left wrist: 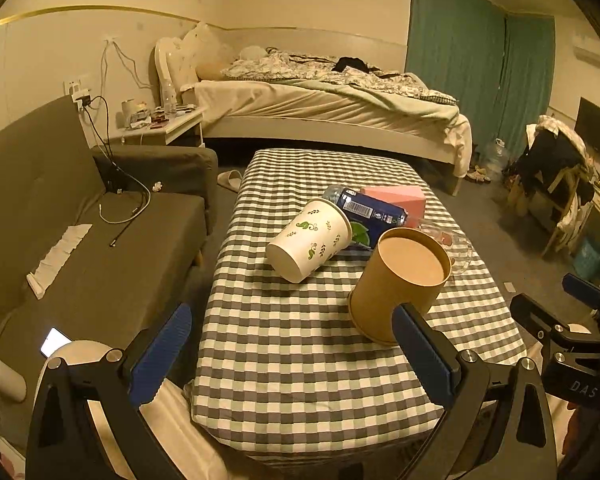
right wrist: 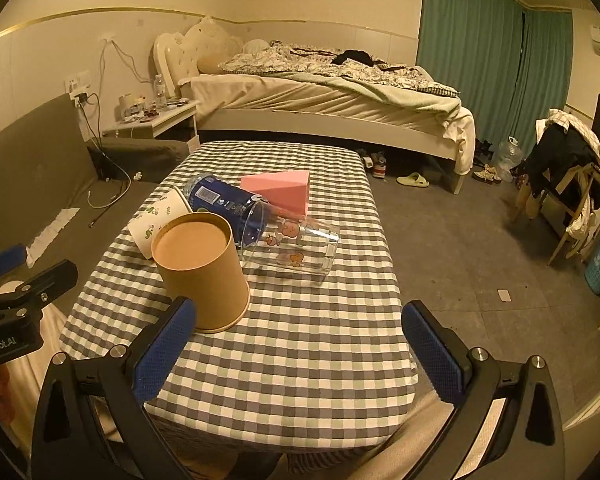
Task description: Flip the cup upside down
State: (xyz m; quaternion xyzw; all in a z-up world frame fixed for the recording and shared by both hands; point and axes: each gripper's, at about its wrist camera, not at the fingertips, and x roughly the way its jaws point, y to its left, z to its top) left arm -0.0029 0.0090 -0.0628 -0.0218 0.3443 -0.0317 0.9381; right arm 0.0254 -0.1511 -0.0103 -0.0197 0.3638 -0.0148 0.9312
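- Left wrist view: your left gripper [left wrist: 296, 354] hangs released, holding nothing; the brown cup [left wrist: 396, 284] stands mouth-down on the counter [left wrist: 300, 360], just ahead, so the flip looks done.
- Right wrist view: your right gripper [right wrist: 300, 354] is spread wide and empty, brown cup [right wrist: 204, 270] ahead-left, clear of the glass [right wrist: 296, 248] lying beside it.

Matt brown paper cup [right wrist: 202, 270], checked cloth tablecloth [right wrist: 300, 340], clear glass tumbler [right wrist: 296, 246].
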